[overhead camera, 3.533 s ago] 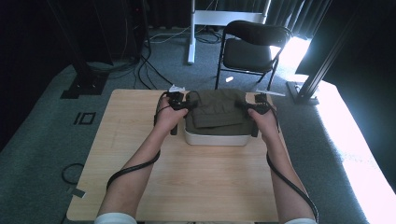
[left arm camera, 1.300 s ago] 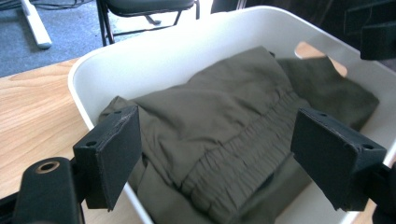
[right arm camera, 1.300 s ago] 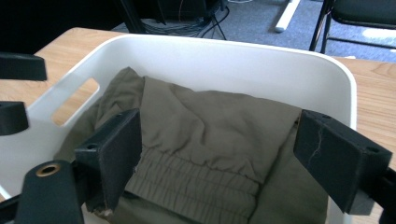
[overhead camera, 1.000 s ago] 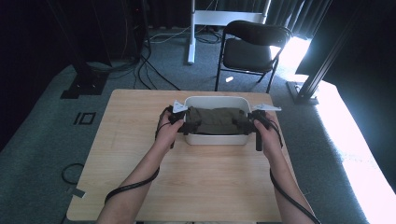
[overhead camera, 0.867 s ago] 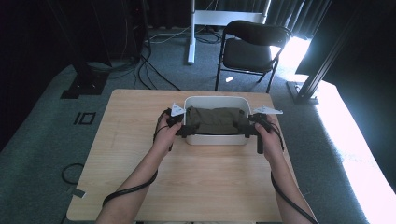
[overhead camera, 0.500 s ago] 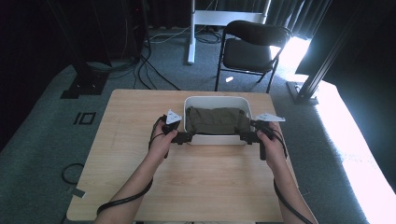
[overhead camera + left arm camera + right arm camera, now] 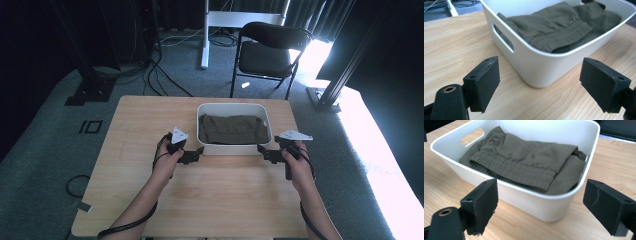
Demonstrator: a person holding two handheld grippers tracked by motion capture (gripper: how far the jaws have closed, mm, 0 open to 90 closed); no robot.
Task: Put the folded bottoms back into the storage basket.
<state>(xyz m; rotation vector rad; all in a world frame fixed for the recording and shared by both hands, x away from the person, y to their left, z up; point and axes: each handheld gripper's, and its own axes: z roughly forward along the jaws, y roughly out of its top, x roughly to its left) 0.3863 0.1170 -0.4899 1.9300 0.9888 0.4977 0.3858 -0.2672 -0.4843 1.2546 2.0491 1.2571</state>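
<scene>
A white plastic bin (image 7: 234,148) (image 7: 544,67) (image 7: 529,197) stands on the wooden table. Folded olive-green clothing (image 7: 233,128) (image 7: 554,27) (image 7: 524,162) lies inside it. My left gripper (image 7: 196,153) (image 7: 541,85) is open, low over the table just off the bin's near left corner, with nothing between its pads. My right gripper (image 7: 261,151) (image 7: 541,205) is open too, off the bin's near right corner, and holds nothing. Both point inward at the bin without touching it.
The wooden table (image 7: 210,200) has free surface in front of the bin and to both sides. A black folding chair (image 7: 265,50) and a white stand (image 7: 205,30) are on the carpet behind the table. Cables lie on the floor at the left.
Both grippers let go of the clothing and drew back from over the bin toward the person. They now sit open by the bin's near corners. The clothing rests inside the bin.
</scene>
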